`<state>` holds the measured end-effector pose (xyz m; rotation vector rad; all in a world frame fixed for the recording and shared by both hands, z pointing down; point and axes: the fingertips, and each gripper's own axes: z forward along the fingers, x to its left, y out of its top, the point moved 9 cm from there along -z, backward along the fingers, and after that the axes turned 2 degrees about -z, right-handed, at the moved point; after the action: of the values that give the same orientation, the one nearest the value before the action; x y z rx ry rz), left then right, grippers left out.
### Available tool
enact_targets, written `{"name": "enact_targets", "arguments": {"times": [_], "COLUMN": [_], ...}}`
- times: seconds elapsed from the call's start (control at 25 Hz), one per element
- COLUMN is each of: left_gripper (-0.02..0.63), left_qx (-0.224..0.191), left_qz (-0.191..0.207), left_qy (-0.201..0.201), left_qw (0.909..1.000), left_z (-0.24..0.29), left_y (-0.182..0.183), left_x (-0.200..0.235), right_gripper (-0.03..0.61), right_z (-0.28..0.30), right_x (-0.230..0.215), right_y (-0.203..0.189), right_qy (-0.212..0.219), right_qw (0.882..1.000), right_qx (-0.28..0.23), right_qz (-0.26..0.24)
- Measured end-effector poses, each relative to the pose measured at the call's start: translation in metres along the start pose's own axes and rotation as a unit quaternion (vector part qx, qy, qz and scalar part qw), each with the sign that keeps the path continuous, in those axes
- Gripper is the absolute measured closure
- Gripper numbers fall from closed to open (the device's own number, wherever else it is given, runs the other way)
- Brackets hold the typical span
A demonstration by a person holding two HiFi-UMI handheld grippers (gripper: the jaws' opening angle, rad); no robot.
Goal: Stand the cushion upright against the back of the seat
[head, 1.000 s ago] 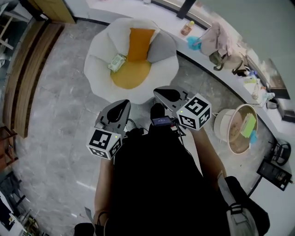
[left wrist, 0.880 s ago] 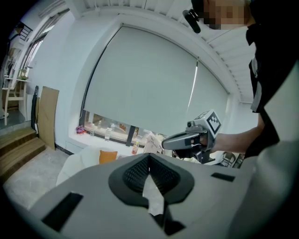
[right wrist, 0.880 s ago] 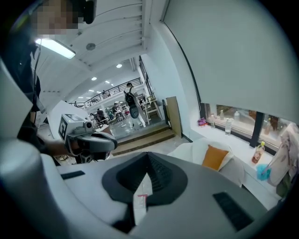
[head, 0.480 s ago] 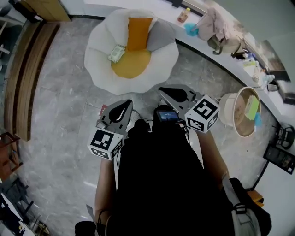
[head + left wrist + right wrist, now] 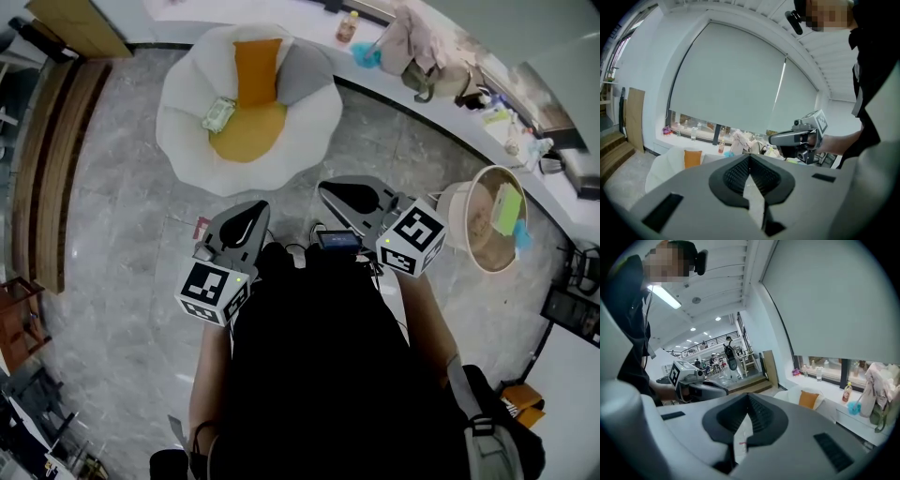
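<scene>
An orange cushion [image 5: 255, 70] stands upright against the back of the white petal-shaped seat [image 5: 183, 141], above a round orange seat pad [image 5: 246, 131]. A grey cushion [image 5: 302, 80] leans beside it and a green packet [image 5: 217, 114] lies on the seat. The cushion [image 5: 693, 158] shows far off in the left gripper view and again, as the same cushion [image 5: 807, 399], in the right gripper view. My left gripper [image 5: 249, 210] and right gripper [image 5: 330, 192] are held near the person's body, well short of the seat. Both are shut with nothing in them.
A curved window counter [image 5: 441, 112] carries a bottle [image 5: 348, 26], a blue thing and bags [image 5: 412, 47]. A round basket [image 5: 487, 230] stands on the marble floor at the right. Wooden steps [image 5: 47, 150] run along the left.
The seat has slid up and left in the head view and looks smaller, as the person and both grippers back away from it. The jaws stay shut.
</scene>
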<state>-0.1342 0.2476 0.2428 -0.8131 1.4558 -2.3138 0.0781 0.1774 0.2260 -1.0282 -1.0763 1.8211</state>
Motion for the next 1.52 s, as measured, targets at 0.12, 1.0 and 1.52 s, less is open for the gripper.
{"name": "enact_targets", "arguments": {"times": [0.12, 1.0, 1.52], "left_gripper": [0.6, 0.6, 0.6], "left_qx": [0.005, 0.009, 0.008], "left_qz": [0.016, -0.019, -0.024], "left_qy": [-0.009, 0.039, 0.042], "left_qw": [0.9998, 0.999, 0.9988], "left_z": [0.023, 0.044, 0.043], "left_y": [-0.001, -0.024, -0.028], "left_x": [-0.034, -0.123, -0.128], "right_gripper": [0.563, 0.563, 0.563], "right_z": [-0.03, -0.115, -0.117], "right_x": [-0.007, -0.013, -0.014], "right_y": [-0.009, -0.055, -0.054], "right_qy": [0.01, 0.073, 0.073], "right_qw": [1.0, 0.997, 0.997], "right_qx": [-0.006, -0.016, -0.013], "right_qz": [-0.007, 0.004, 0.001]}}
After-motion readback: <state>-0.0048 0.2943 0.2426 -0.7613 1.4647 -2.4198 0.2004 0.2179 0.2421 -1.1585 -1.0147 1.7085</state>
